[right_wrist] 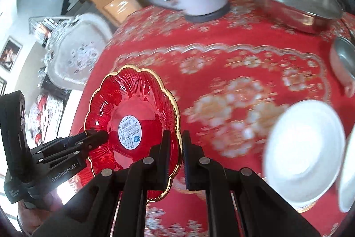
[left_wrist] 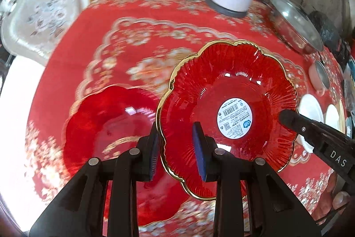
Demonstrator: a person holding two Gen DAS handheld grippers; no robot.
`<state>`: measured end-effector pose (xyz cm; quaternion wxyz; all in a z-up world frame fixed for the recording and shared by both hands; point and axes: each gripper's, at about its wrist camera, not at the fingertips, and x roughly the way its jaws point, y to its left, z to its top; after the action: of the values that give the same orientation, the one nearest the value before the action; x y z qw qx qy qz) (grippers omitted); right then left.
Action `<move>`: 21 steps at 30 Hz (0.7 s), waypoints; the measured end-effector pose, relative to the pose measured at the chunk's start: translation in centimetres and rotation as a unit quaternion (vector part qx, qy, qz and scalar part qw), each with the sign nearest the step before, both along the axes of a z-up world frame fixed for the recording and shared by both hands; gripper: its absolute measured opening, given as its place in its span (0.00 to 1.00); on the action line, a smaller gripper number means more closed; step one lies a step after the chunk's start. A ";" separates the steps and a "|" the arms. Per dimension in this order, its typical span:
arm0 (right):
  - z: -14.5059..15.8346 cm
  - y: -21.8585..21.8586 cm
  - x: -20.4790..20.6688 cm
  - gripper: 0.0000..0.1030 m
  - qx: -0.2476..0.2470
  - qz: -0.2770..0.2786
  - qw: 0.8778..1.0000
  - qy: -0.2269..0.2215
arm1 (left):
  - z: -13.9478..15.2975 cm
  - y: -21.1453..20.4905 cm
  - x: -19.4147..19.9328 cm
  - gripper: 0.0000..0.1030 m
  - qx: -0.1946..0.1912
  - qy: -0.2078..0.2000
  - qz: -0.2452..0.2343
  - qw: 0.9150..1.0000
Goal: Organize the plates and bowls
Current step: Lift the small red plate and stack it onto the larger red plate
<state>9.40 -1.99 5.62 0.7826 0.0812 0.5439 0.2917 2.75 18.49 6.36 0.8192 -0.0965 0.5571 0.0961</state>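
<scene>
Both claws are pinching the gold-rimmed red plate (left_wrist: 228, 108) by opposite edges, left claw (left_wrist: 177, 148) one side, right claw (right_wrist: 182, 157) the other, so it hangs level over the bench (left_wrist: 137, 21), probably heading onto the second red plate (left_wrist: 106, 121).

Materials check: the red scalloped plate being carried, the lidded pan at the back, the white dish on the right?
Red scalloped plate: looks like translucent ribbed glass with a gilt rim; glossy highlights, cloth pattern shows through. Lidded pan: probably stainless steel; mirror-like grey sheen. White dish: likely glazed ceramic, opaque and glossy; blur leaves it open.
</scene>
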 end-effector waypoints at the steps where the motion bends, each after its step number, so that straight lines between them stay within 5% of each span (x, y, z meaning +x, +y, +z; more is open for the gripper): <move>1: 0.0 1.0 -0.4 0.08 0.003 0.009 1.000 0.002 | 0.1 0.5 -0.4 0.27 0.002 0.000 0.004 1.000; 21: -3.3 11.3 -4.5 0.08 -0.035 0.083 0.996 0.027 | -3.3 9.2 -5.6 0.28 0.009 0.035 0.063 0.997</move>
<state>4.85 9.34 2.32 0.7428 0.0160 0.5798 0.3345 -2.89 27.67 3.09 0.7921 -0.1208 0.5778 0.1557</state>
